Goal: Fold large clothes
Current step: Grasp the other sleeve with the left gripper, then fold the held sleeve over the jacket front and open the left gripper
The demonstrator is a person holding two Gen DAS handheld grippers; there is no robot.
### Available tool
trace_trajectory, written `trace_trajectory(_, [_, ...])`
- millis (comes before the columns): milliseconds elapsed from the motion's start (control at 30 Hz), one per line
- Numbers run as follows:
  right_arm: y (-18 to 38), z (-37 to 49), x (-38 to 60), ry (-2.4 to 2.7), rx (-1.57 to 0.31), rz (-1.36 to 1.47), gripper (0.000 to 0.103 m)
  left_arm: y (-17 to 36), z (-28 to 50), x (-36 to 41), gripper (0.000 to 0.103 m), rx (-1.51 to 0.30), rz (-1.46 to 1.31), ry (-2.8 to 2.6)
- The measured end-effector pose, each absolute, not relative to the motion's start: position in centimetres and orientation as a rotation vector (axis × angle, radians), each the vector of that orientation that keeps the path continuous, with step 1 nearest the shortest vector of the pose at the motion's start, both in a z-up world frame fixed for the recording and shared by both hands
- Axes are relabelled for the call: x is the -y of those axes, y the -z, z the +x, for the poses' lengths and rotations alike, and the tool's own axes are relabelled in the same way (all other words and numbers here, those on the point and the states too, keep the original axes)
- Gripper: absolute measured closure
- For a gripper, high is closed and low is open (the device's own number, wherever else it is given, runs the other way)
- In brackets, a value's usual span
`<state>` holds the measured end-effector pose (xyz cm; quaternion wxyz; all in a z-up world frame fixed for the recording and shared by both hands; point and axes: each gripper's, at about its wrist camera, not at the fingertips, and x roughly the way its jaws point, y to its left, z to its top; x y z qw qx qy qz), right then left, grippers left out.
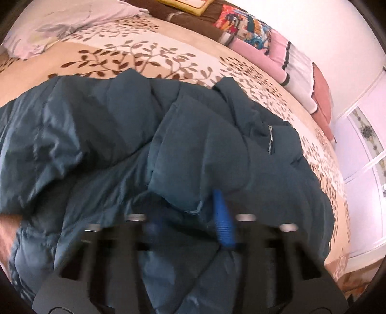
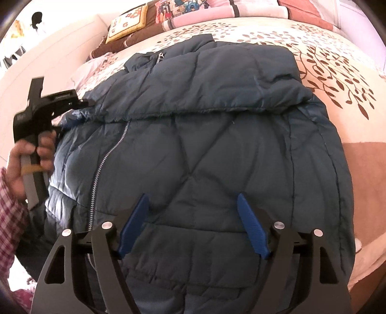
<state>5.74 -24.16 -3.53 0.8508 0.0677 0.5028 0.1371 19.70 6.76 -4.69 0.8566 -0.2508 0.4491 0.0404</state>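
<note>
Blk gripper (image 2: 191, 224), blue pads, plaid sleeve (image 2: 10, 205)

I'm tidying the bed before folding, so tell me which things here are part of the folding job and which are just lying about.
Part of the job:
- dark teal puffer jacket
- left gripper
- right gripper

Just lying about:
- leaf-print bedspread
- yellow-edged cushion
- pale floral pillow
- pink rolled blanket
- brown blanket

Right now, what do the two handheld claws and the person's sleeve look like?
Both tools are black, with flat cut-out linkage arms joined by round silver pins. The right claw has two ridged, tapering blue fingers. The left claw, seen from the right wrist, is a black pistol-shaped body with a grey handle and a tan band around it. The sleeve is checked in red and white.
</note>
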Motion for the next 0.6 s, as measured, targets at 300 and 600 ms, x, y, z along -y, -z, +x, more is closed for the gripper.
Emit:
trace_trajectory(300, [4.1,6.2,23.5,-0.31,-1.085,0.107,0.018,5.1,19.0,-8.4,0.071,-0.943,-0.539,-0.11])
trace_trajectory(600, [4.6,6.9,22.4,-0.321,-1.134,0.049,0.01,3.3,14.6,-10.2,0.039,-0.931,-0.549,-0.082])
